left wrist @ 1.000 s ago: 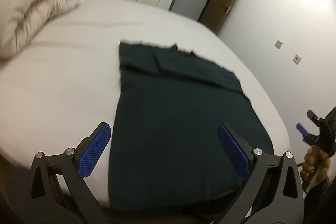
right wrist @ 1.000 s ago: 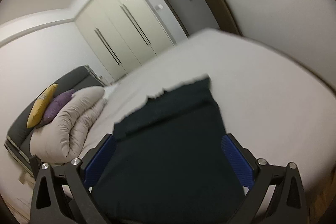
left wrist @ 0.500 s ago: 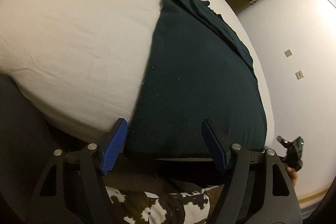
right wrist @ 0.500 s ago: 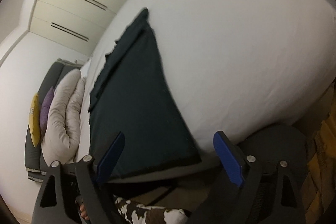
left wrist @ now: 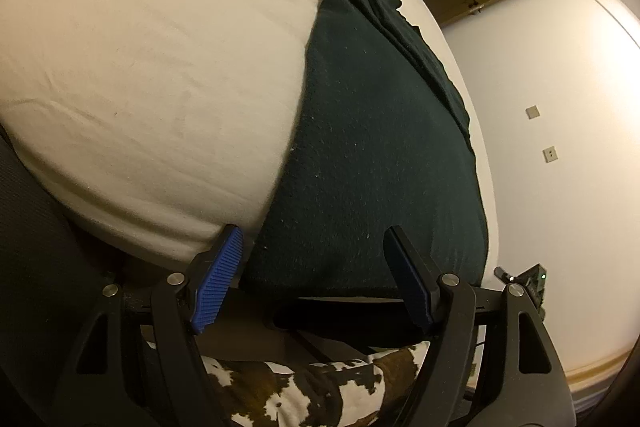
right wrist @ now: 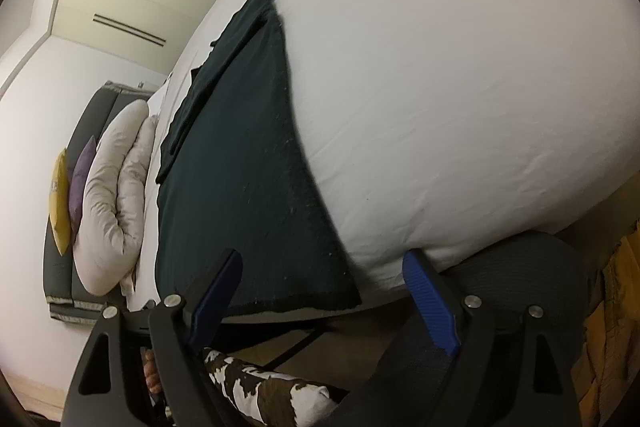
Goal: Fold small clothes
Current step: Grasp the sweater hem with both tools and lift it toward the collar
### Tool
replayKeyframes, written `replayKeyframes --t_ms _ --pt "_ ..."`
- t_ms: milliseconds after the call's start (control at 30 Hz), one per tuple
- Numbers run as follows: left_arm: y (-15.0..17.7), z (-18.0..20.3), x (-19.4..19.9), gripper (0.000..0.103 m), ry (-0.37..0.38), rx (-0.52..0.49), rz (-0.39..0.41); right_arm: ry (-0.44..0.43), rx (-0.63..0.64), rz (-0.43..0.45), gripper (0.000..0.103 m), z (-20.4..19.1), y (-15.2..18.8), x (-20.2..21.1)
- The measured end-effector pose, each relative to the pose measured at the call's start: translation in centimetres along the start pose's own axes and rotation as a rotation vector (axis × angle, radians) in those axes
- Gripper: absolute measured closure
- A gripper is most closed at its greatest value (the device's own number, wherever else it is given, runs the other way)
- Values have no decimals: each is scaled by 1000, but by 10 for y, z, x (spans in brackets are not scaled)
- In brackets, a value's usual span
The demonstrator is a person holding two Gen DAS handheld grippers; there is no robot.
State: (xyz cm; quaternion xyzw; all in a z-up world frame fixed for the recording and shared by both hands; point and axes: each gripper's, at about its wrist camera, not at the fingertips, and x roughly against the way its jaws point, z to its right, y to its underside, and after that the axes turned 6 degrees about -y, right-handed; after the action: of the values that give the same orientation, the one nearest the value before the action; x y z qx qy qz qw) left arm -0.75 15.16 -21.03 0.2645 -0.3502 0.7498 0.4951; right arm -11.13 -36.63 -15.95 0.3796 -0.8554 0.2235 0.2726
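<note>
Both wrist views look along the bed (left wrist: 140, 67) from its near edge. A dark green garment (left wrist: 372, 147), folded to a long rectangle, lies flat on the white sheet with its near hem at that edge; at its far end a narrower folded layer lies on top.

Left gripper (left wrist: 316, 275): the jaws stand apart and straddle the garment's near left corner, the blue pad (left wrist: 218, 279) just beside the hem on the mattress side and the other finger in front of the cloth. Whether either pad touches the cloth cannot be told from this angle; no fabric is seen pinched.

Right gripper (right wrist: 324, 291): the jaws are likewise released, straddling the garment's near right corner, one finger in front of the cloth and the other beside the bare mattress edge.

Beyond the garment's left side, a cream duvet (right wrist: 116, 195) is bundled against a grey headboard (right wrist: 60, 267), with a purple cushion (right wrist: 82, 183) and a yellow cushion (right wrist: 58, 203) beside it. Below the garment's hem a brown-and-white patterned cloth (right wrist: 264, 387) shows.
</note>
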Motion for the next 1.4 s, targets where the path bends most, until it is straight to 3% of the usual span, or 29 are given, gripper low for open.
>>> replayKeyframes --t_ms 133,267,467,633,700,767,867,1100,1233,1400 --pt "-2 -7 -1 41 5 41 -20 -17 4 -21 21 -1 0 -3" --pt "3 -16 -2 42 15 91 -46 -31 -10 -22 22 1 -2 -3" --pt "14 -17 -13 42 -66 82 -98 -32 -9 -28 22 3 -5 -4" --pt "14 -21 -9 43 -21 111 -81 -41 -9 -21 22 2 -2 -4" --pt "15 -23 -7 49 -13 117 -76 -47 -6 -18 22 2 -1 -4" --pt "15 -26 -4 69 0 134 -71 -48 -3 -18 22 2 -1 -4" --pt "18 -32 1 75 37 170 -64 -53 -3 -18 22 2 0 -4" --pt "23 -38 17 75 129 231 -2 -89 -5 -27 31 2 1 -3" --pt "22 -37 23 75 134 229 23 -102 -1 -34 36 0 1 -4" --pt "27 -27 13 75 106 179 -17 -124 -13 -34 37 1 1 -4"
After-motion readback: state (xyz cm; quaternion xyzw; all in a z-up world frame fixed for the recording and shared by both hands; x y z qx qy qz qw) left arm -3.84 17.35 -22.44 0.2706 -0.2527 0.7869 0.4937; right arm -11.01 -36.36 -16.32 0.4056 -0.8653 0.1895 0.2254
